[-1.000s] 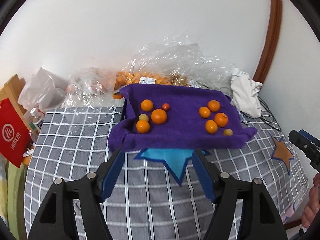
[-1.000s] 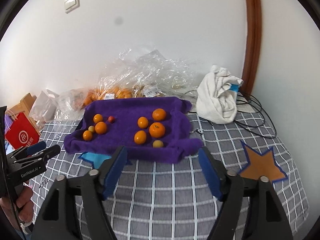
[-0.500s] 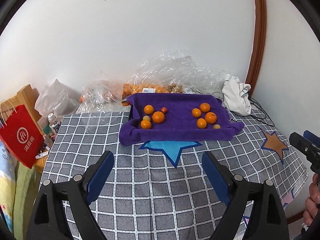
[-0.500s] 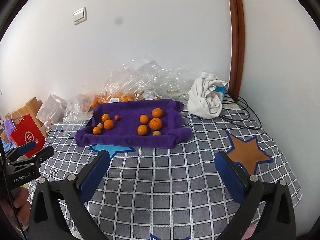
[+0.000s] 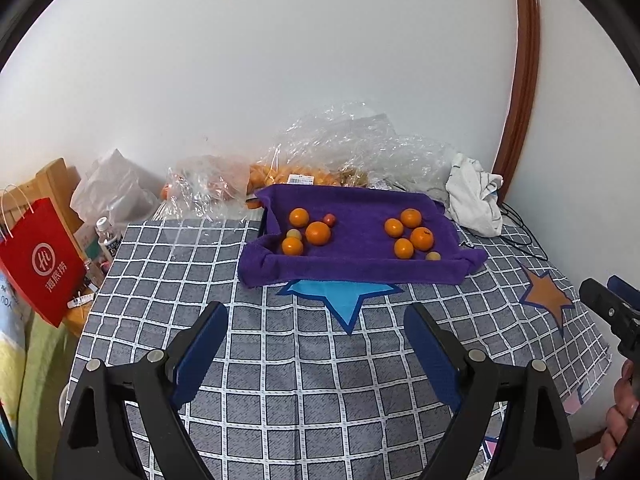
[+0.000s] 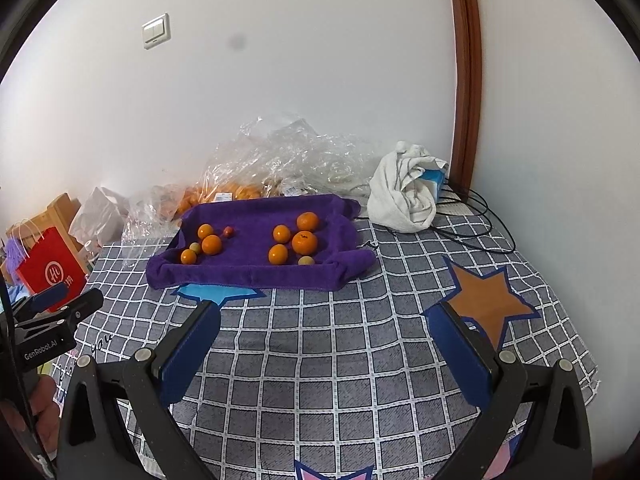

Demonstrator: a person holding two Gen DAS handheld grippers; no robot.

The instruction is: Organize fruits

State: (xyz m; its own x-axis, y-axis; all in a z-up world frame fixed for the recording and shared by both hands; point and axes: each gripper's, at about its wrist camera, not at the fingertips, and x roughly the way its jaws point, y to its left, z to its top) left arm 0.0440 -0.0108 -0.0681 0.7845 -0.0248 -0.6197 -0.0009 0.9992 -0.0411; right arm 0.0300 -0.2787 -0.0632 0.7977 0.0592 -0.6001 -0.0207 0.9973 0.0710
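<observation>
Grippers both spread, empty: left gripper [image 5: 316,344], right gripper [image 6: 336,344]. Approach purple towel [image 5: 360,264] at frame centre; pinch one orange [image 5: 318,233] gently.

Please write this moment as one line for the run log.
left gripper: open, empty | right gripper: open, empty | fruits: two groups on purple towel | both grippers apart from towel, above checked cloth

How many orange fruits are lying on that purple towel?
7 on the purple towel: three in the left cluster, four in the right cluster. Two pale fruits and one red one lie there too. More oranges sit bagged behind, partly hidden.
</observation>
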